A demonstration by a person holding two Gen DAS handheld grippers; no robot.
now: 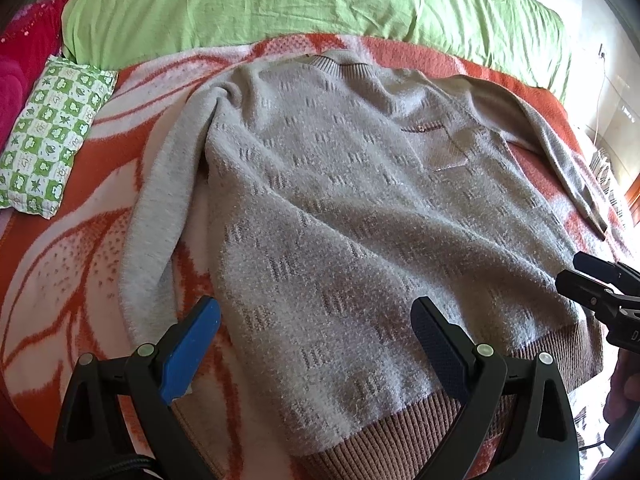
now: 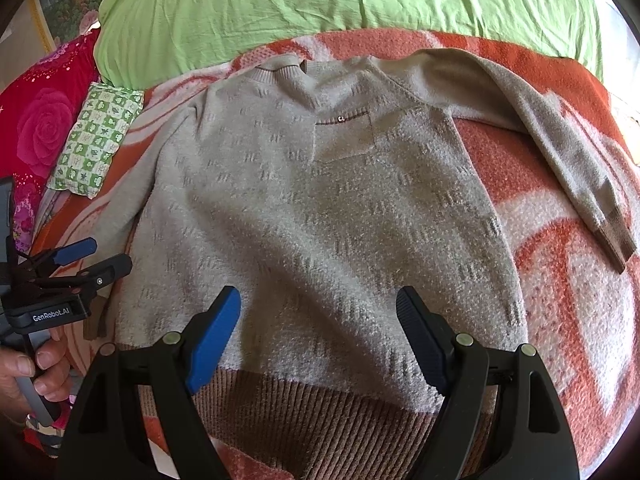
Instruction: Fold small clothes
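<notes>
Where left claw (image 2: pixel 86 258) shows, label "GenRobot.AI".

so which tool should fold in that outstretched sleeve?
Right tool, probably. The grey knit sweater's outstretched sleeve lies on its side; the left tool hangs open over the opposite hem corner.

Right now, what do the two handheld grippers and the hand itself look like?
Both the left gripper and the right gripper have black triangular cut-out frames, silver pivot pins and ribbed blue fingers. The left one's body reads GenRobot.AI in white, above a grey handle. The bare hand shows no sleeve.
</notes>
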